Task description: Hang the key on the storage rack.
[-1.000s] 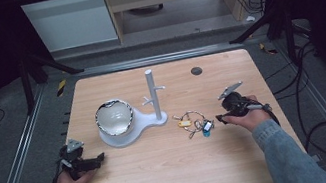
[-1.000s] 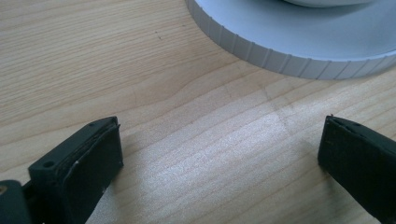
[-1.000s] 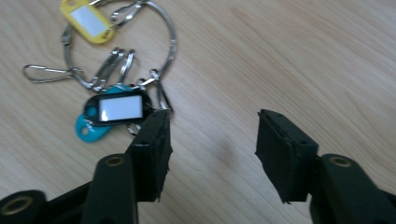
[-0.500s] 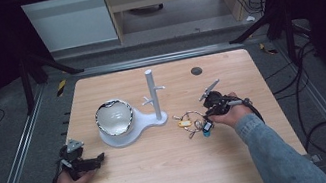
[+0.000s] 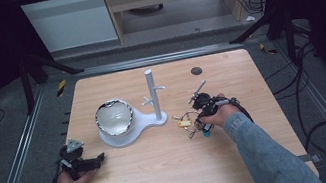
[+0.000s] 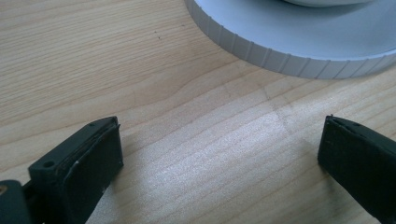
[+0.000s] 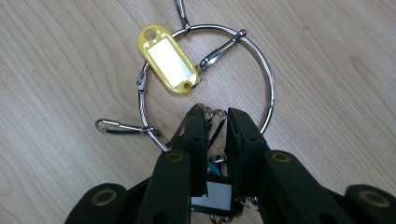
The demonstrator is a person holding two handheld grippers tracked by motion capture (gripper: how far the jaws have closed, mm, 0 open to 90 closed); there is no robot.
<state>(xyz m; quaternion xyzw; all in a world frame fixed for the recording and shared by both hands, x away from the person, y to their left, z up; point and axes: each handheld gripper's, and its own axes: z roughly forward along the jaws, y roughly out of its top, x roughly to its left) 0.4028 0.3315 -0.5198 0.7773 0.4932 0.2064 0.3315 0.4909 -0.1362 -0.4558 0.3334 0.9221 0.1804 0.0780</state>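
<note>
We see a pale wooden table (image 5: pixel 165 172) on a dark floor, a white cabinet behind it. Left of centre stands a white stand (image 5: pixel 153 95) with a peg post, its round base carrying a bowl (image 5: pixel 114 117). Right of the stand lies a key ring (image 7: pixel 205 88), a large steel hoop flat on the wood, carrying a yellow tag (image 7: pixel 169 59) and several small clips. The right gripper (image 7: pixel 215 119) comes at the hoop from its near side, jaws drawn almost together over the hoop's lower arc, where a cluster of clips and a blue-edged tag (image 7: pixel 212 193) sit; we take it to be pinching that wire. The yellow tag's long axis runs diagonally, its hole end pointing up-left, away from the jaws. The left gripper (image 6: pixel 219 154) rests near the table's left front corner, jaws spread wide over bare wood just short of the stand's ribbed base.
</note>
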